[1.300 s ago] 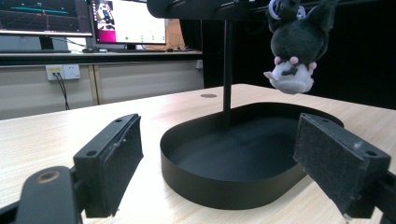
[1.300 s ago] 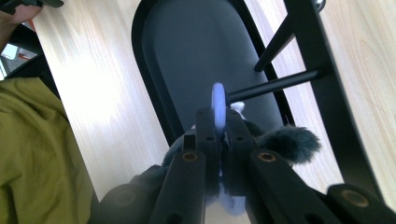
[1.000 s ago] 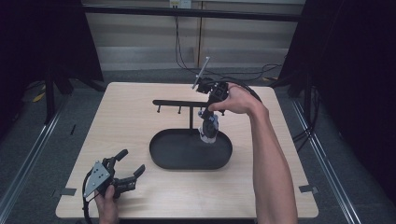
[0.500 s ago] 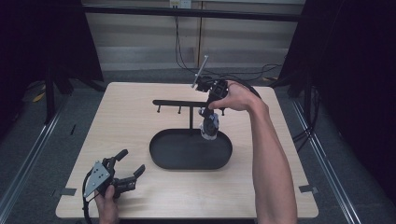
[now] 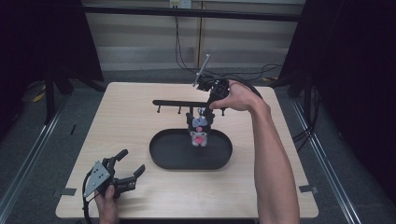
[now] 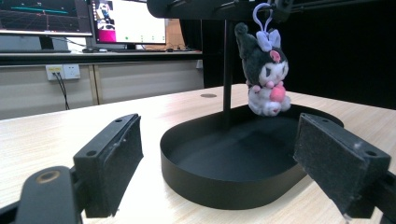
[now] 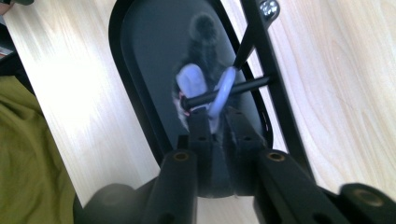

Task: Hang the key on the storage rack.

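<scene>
The right gripper (image 5: 205, 111) is up near the far edge of the light wooden table (image 5: 261, 196), beside the thin black metal rack with small hooks (image 5: 180, 102). Its jaws are squeezed tight on the pale purple plastic loop (image 7: 223, 88) of a small fluffy black-and-white toy cat with a pink nose (image 5: 199, 132).

A moment ago the toy hung lower, close to the black oval metal tray (image 5: 163, 156). Now it is higher, and its loop is at one of the rack's hook pegs (image 7: 229, 91). I think the toy is being hung up and is almost on. The toy hangs above the tray in the middle of the table.

The left gripper (image 5: 126, 170) rests on the near left corner. Its jaws are wide apart and hold nothing. It has not moved.
</scene>
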Motion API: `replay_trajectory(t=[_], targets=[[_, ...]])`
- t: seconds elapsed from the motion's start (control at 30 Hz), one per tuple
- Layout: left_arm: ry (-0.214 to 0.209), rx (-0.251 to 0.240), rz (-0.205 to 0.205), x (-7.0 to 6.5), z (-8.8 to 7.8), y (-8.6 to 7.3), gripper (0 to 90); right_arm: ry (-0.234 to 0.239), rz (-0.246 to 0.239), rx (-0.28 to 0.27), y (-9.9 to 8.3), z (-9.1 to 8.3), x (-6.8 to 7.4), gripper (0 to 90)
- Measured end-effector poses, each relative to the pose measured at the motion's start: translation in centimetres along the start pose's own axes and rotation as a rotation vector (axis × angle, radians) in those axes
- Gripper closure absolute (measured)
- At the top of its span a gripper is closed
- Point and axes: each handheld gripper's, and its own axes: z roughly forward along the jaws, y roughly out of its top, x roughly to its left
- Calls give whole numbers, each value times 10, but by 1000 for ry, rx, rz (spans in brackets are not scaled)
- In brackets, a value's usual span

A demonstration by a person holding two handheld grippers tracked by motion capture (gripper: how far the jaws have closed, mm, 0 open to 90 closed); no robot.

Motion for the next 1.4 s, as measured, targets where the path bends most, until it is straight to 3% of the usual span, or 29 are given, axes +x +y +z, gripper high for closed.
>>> replay_trajectory(t=[0.17, 0.27, 0.63, 0.9, 0.97, 1.4], targets=[[-2, -9, -15, -1, 1, 0, 151, -9, 5, -32, -7, -1, 2, 722], [0, 0, 0, 0, 0, 0, 151, -24, 17, -25, -10, -1, 5, 673], [-2, 6, 7, 0, -1, 0, 151, -15, 29, -107, -27, -2, 18, 506], [-2, 6, 7, 0, -1, 0, 151, -30, 41, -159, -37, -1, 31, 438], [-2, 6, 7, 0, -1, 0, 151, -13, 32, -202, -43, 1, 38, 421], [-1, 6, 6, 0, 0, 0, 151, -13, 29, -267, -64, 21, 62, 358]])
